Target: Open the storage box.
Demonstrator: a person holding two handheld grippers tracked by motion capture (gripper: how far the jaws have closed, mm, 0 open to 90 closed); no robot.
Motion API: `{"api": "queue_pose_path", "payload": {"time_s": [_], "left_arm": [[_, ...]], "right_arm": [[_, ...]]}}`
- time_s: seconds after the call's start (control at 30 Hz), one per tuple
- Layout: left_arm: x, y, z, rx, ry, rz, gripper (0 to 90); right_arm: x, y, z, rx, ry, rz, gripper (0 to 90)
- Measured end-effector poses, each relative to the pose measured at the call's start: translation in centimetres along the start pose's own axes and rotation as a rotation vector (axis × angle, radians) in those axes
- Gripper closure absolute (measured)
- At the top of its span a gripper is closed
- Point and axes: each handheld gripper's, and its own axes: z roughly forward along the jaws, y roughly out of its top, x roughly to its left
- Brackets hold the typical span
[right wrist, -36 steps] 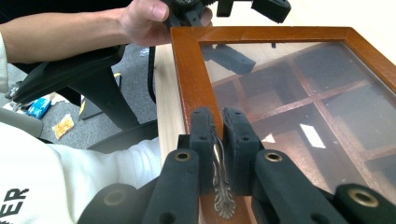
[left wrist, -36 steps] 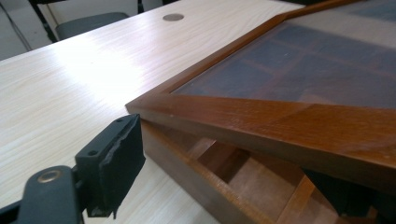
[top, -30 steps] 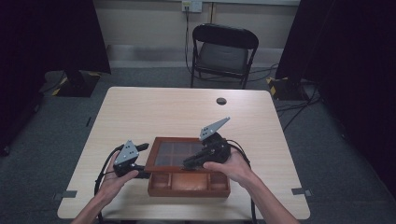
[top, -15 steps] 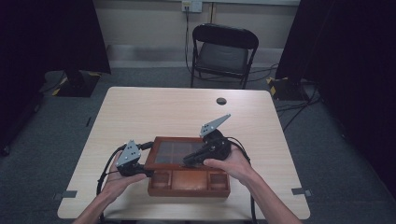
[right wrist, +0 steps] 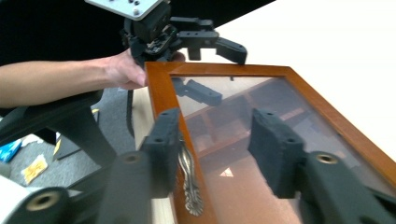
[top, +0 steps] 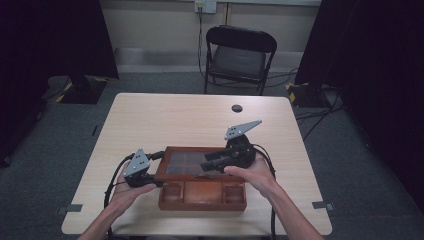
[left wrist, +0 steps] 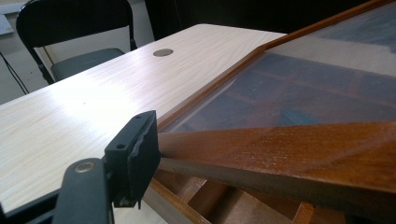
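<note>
Left gripper point(top: 155, 169) clamps lid point(top: 192, 162) corner | right gripper point(top: 206, 165) apart over lid frame

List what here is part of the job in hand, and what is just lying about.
In the job:
wooden box
glass lid, partly raised
metal latch on the lid's frame
left gripper
right gripper

Lying about:
folding chair
floor cables
table's round hole cap

— What do the grippers look like?
— The left gripper point(top: 159, 169) and right gripper point(top: 206, 166) are black, each topped by a grey three-cornered plate with screws.
— Cables? Sleeves?
— Black cables trail back; forearms are bare.
</note>
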Motion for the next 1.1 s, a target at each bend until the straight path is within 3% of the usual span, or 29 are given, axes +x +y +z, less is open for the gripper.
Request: {"api": "queue_pose_path", "payload": {"time_s": [0.27,0.47,0.73,0.87,1.1], "left_arm": [[0.1,0.3,-0.1,0.017,0.000,-0.002,29.8],[0.3,0.5,0.0,0.018,-0.012,-0.019,29.7],[0.8,0.7,0.2,0.017,-0.017,-0.046,30.7],[0.9,0.8,0.3,0.028,0.000,-0.056,30.4],[1.1,0.9,0.5,0.029,-0.012,-0.063,30.6]], "right_arm": [[-0.2,-0.9,-1.6,-0.060,-0.053,0.013,41.0],[-0.5,-1.7,-2.6,-0.098,-0.082,0.031,39.1],[-0.6,-2.8,-5.2,-0.147,-0.141,0.045,34.8],[-0.6,-3.7,-5.9,-0.159,-0.150,0.037,35.3],[-0.6,-5.0,-6.7,-0.193,-0.160,0.039,32.0]]}}
